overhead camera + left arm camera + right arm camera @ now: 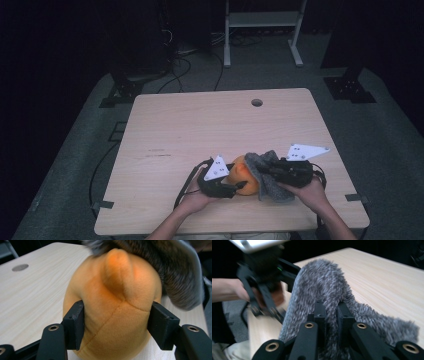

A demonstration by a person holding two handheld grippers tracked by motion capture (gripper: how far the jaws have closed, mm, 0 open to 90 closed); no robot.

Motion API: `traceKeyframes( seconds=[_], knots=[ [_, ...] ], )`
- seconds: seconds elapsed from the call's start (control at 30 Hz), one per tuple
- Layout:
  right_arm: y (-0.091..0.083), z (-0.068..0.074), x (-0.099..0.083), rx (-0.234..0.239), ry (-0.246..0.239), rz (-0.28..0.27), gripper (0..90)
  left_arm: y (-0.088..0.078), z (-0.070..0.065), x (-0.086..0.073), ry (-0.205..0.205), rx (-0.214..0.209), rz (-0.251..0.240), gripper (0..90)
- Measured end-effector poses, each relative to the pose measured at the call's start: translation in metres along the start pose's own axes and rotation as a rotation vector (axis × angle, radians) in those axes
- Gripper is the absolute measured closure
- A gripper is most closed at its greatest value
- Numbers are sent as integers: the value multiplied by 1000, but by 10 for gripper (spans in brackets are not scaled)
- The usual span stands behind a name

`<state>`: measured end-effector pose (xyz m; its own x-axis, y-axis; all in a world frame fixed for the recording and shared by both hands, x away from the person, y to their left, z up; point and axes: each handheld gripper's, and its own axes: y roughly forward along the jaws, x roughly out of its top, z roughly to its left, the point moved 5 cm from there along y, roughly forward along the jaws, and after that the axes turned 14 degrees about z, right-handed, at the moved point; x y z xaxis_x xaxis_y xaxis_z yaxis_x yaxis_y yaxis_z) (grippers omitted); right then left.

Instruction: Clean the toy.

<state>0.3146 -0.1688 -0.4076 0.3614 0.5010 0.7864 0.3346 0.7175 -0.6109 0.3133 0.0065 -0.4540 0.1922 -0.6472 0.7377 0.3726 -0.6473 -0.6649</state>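
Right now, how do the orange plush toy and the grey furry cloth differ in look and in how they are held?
The orange toy is smooth, short-piled and plump; the grey cloth is shaggy, limp and draped.
The left gripper clamps the toy between jaws set wide on its sides; the right gripper pinches a fold of cloth between nearly closed jaws.
The toy lies underneath; the cloth hangs over it.
Both are soft and sit at the near edge of the table.
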Motion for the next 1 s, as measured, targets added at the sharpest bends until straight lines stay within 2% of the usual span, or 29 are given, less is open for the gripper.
traceKeyframes(
  seconds=[0.07, 0.13, 0.2, 0.27, 0.3, 0.43, 0.53, 0.6, 0.63, 0.7, 0.83, 0.93, 1.0],
  knots=[
    [6, 11, 10, 22, -38, -2, 805, 1, -7, 0, 57, 21, 15, 376],
    [11, 11, 18, -12, -65, 16, 805, 0, -6, -2, 58, 29, 15, 378],
    [11, 4, 20, -22, -42, 23, 805, -1, -6, -3, 65, 29, 11, 387],
    [11, -10, 18, -57, -6, 34, 804, -1, -7, -3, 65, 21, 3, 387],
    [10, -15, 15, -58, 10, 36, 803, 0, -6, -2, 61, 22, 0, 386],
    [1, -29, 0, -93, 49, 36, 804, 0, -5, -3, 37, 8, -18, 392],
    [-6, -38, -16, -98, 92, 35, 804, -1, -2, -3, 18, 9, -27, 393],
    [-11, -40, -24, -100, 112, 35, 805, -2, 2, -4, -8, 2, -33, 393],
    [-13, -41, -28, -102, 116, 33, 805, -2, 5, -4, -35, -3, -39, 392],
    [-16, -40, -33, -99, 121, 34, 805, -4, 9, -5, -79, -12, -50, 390],
    [-13, -31, -37, -67, 119, 34, 804, -7, 14, -4, -132, -13, -59, 390],
    [-7, -18, -31, -47, 77, 26, 804, -8, 18, -3, -159, -1, -53, 387],
    [-4, -6, -20, -30, 37, 10, 803, -7, 16, -2, -155, 11, -44, 388]
  ],
)
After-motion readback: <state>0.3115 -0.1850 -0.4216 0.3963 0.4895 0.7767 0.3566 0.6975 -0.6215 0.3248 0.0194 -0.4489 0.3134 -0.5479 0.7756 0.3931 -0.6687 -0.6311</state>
